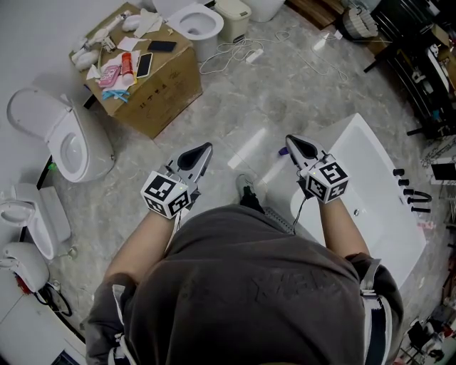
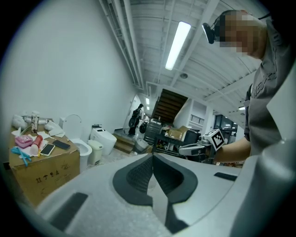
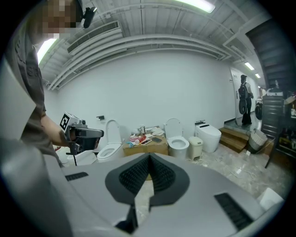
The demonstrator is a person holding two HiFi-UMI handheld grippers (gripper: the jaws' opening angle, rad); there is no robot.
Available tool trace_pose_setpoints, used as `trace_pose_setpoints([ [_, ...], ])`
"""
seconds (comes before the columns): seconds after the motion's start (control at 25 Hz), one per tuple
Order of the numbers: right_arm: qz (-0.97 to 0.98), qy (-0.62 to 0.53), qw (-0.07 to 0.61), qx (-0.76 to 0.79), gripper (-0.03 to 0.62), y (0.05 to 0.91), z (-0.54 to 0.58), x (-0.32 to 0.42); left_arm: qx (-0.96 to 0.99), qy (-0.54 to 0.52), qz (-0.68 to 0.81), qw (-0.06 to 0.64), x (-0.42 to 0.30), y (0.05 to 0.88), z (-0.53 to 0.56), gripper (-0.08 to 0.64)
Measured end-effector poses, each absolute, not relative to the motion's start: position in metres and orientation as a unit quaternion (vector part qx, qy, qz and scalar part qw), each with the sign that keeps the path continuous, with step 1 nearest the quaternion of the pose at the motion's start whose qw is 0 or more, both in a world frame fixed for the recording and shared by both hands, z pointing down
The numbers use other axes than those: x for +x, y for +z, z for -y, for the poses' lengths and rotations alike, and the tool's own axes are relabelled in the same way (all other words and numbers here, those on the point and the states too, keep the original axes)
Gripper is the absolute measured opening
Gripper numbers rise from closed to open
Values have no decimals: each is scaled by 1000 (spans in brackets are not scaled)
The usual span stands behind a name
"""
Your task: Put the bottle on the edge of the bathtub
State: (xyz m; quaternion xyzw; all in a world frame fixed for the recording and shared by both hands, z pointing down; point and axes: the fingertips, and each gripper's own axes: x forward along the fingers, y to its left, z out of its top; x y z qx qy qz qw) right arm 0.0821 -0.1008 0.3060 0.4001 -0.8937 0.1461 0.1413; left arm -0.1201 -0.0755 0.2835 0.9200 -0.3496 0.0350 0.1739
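Note:
A small red bottle lies among other items on top of a cardboard box at the far left; it also shows in the left gripper view. The white bathtub stands at the right, beside the person. My left gripper and right gripper hover side by side in front of the torso, both shut and empty, well short of the box. The left gripper view shows its jaws meeting; the right gripper view shows the same.
Two phones, a pink pack and cloths share the box top. Toilets flank the box, with a bin and a white cable behind. Black tap fittings sit on the tub's far rim.

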Motion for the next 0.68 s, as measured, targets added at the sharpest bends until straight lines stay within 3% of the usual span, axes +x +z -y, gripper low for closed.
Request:
trace_pose_setpoints([
  [0.68, 894, 146, 148, 397, -10, 310, 101, 82, 918, 36, 354, 173, -125, 281, 75, 5],
])
